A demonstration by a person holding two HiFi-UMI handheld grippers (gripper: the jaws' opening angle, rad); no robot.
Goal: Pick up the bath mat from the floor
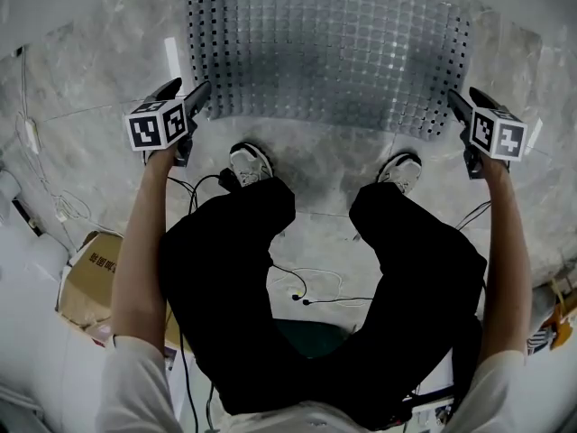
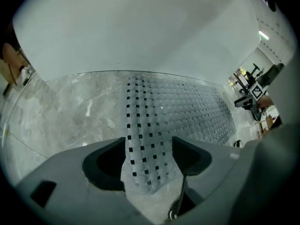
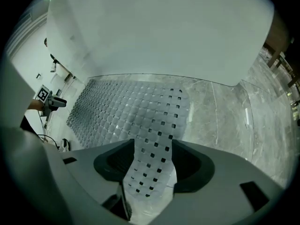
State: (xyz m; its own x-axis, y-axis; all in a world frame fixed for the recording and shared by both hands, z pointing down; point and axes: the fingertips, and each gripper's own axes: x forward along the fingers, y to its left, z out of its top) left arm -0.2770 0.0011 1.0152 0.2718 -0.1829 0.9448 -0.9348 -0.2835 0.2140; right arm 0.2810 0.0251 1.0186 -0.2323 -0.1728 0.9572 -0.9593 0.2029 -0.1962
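A translucent grey bath mat [image 1: 329, 52] with rows of square holes lies spread on the marble floor ahead of the person's feet. My left gripper [image 1: 187, 90] is at its near left corner and my right gripper [image 1: 464, 97] at its near right corner. In the left gripper view, a corner of the mat [image 2: 145, 149] runs between the jaws of the left gripper [image 2: 149, 154], which stand wide apart. The right gripper view shows the same: a mat strip [image 3: 152, 163] lies between the right gripper's [image 3: 152, 161] spread jaws. Neither pair of pads visibly clamps it.
The person's two shoes [image 1: 251, 162] [image 1: 401, 170] stand just behind the mat's near edge. Cables [image 1: 302, 291] trail on the floor between the legs. A cardboard box [image 1: 90, 273] sits at the lower left. A white wall [image 2: 140, 32] rises beyond the mat.
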